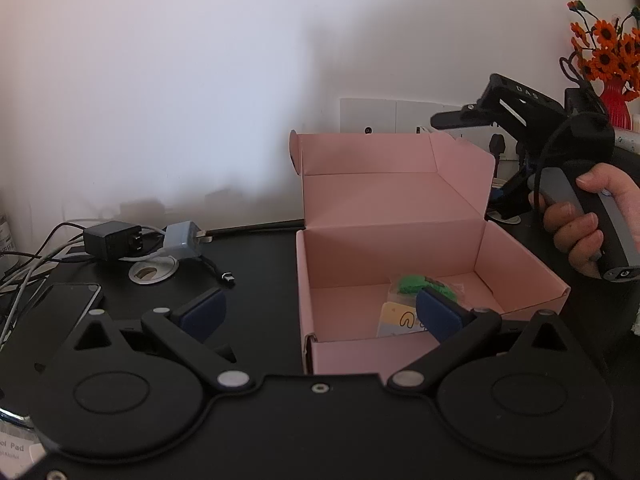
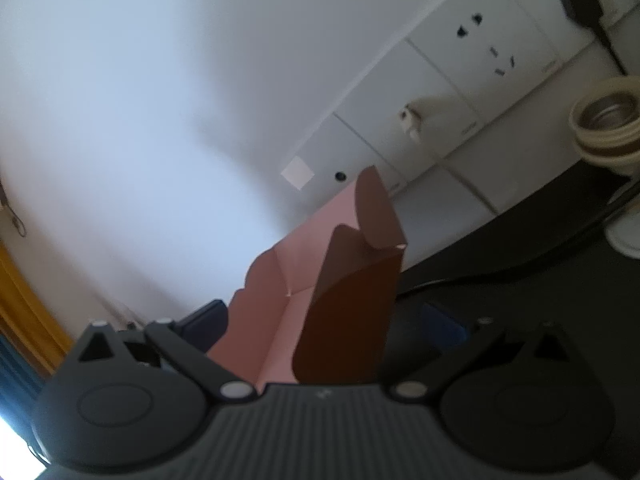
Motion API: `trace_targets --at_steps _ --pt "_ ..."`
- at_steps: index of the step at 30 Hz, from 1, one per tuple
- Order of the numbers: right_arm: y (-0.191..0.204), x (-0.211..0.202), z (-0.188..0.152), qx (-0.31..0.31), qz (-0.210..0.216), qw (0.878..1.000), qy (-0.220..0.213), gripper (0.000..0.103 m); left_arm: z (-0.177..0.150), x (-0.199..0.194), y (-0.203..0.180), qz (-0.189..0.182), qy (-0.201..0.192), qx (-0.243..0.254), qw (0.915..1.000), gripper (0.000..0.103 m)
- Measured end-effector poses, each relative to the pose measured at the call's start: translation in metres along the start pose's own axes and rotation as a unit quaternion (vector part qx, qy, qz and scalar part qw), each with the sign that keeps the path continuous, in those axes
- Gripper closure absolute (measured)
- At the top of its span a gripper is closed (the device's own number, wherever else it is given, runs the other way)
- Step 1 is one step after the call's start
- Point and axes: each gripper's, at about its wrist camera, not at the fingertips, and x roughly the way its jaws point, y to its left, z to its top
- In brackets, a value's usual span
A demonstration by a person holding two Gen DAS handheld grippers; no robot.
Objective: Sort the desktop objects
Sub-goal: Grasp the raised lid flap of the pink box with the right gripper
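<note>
Your left gripper, jaws wide and empty, hovers at the near wall of the open pink box on the black table, which holds a green packet, while your right gripper, apparently also wide, straddles the lid's side flap.

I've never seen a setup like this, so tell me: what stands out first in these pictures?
The open pink box on the black desk catches the eye first, lid raised, with a green packet lying inside. At the right edge a hand holds the right gripper above the box. Left of the box sit tangled chargers, and orange flowers stand at the far right.
</note>
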Motion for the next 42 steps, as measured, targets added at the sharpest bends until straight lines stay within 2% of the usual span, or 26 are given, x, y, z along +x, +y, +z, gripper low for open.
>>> trace_targets --at_steps 4,10,17,24,31,42 --pt "0.004 0.004 -0.001 0.006 0.016 1.000 0.009 0.001 0.000 -0.001 0.000 0.001 -0.001 0.001 1.0000 0.000" --pt "0.016 0.001 -0.003 -0.013 0.018 1.000 0.018 0.001 -0.001 -0.001 -0.001 0.001 -0.001 0.002 1.0000 0.000" --pt "0.032 -0.016 -0.002 -0.031 0.042 0.998 0.017 0.001 -0.001 -0.001 0.000 0.001 0.000 0.001 1.0000 0.000" --pt "0.062 -0.040 -0.012 -0.092 0.028 0.995 0.038 0.001 -0.003 0.001 -0.004 0.006 0.005 0.013 0.9999 0.000" --pt "0.089 -0.058 -0.026 -0.166 -0.006 0.985 0.047 0.001 -0.004 0.004 -0.005 0.000 0.017 0.020 0.9996 0.000" --pt "0.118 -0.068 -0.018 -0.222 -0.001 0.974 0.040 0.001 -0.005 0.005 -0.005 -0.005 0.022 0.019 0.9996 0.000"
